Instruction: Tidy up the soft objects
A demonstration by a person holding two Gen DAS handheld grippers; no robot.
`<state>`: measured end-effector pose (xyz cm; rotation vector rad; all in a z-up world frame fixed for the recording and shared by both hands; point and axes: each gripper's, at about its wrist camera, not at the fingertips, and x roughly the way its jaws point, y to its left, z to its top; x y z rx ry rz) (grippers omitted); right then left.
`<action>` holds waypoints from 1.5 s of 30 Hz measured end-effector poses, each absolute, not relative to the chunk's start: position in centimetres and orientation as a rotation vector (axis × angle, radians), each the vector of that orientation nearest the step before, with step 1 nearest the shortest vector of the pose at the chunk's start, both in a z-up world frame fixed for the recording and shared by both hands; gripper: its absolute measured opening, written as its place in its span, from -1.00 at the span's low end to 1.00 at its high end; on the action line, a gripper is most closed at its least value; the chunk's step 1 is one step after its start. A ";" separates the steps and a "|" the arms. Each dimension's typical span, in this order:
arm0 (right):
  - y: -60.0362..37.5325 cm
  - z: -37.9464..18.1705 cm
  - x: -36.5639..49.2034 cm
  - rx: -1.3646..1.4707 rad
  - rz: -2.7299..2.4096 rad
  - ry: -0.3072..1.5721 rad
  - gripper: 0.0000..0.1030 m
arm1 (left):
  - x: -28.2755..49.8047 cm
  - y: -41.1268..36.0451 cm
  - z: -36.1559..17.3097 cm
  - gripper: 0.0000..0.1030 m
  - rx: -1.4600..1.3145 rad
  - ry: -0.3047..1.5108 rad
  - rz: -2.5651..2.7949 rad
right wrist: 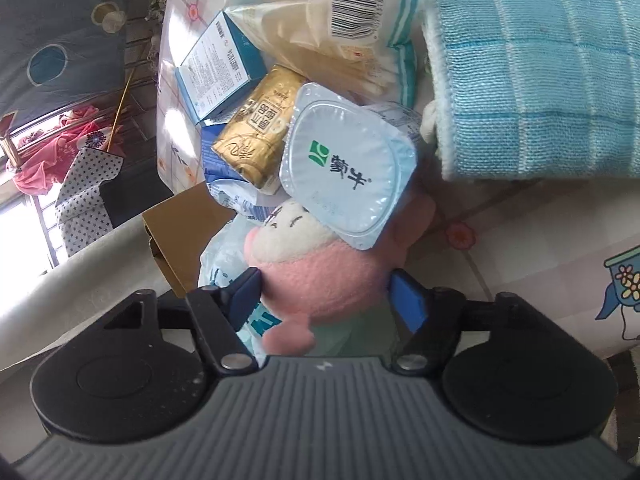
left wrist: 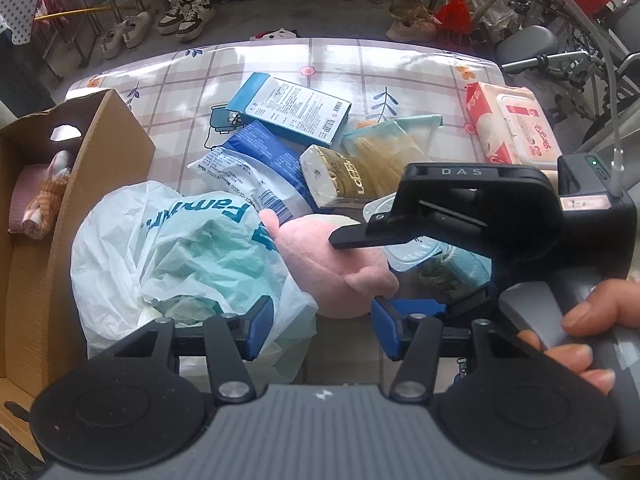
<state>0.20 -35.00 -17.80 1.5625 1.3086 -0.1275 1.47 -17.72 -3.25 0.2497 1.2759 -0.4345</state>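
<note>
On the checked bench (left wrist: 280, 64), amid a heap of packets: pink plush toy (right wrist: 312, 272), lying partly over a white plastic bag (left wrist: 168, 256). Pinched across the body by the right tongs (right wrist: 326, 296), one blue pad sunk into each side. Covered at the head by a sealed yoghurt cup (right wrist: 344, 172), resting tilted on it. Crowded from behind by a gold packet (right wrist: 252, 128) and a blue box (right wrist: 216, 68); bordered on one side by a folded blue towel (right wrist: 540, 60). Straddled lower down by the left tongs (left wrist: 322, 326), half spread, with bag edge and plush foot between the pads; impossible to tell whether pressing on either. Just beside the bag, an open cardboard box (left wrist: 96, 152) with a small striped soft thing (left wrist: 44, 200) inside. Well apart, at the far corner, a red wet-wipes pack (left wrist: 516, 124).
</note>
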 end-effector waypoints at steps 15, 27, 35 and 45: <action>-37.2 -17.1 -2.0 1.492 -0.032 1.358 0.20 | 0.6 -17.0 -2.2 0.13 0.190 1.298 -0.514; -38.9 -15.7 -3.6 1.183 0.204 1.555 0.20 | -2.8 -17.8 -0.6 0.26 0.224 1.345 -0.674; -38.2 -15.5 -4.4 1.073 0.293 1.653 0.20 | -4.2 -20.2 -2.9 0.40 0.297 1.362 -0.709; -39.0 -15.4 -5.2 1.126 0.245 1.626 0.30 | -5.2 -21.0 -5.6 0.42 0.404 1.362 -0.706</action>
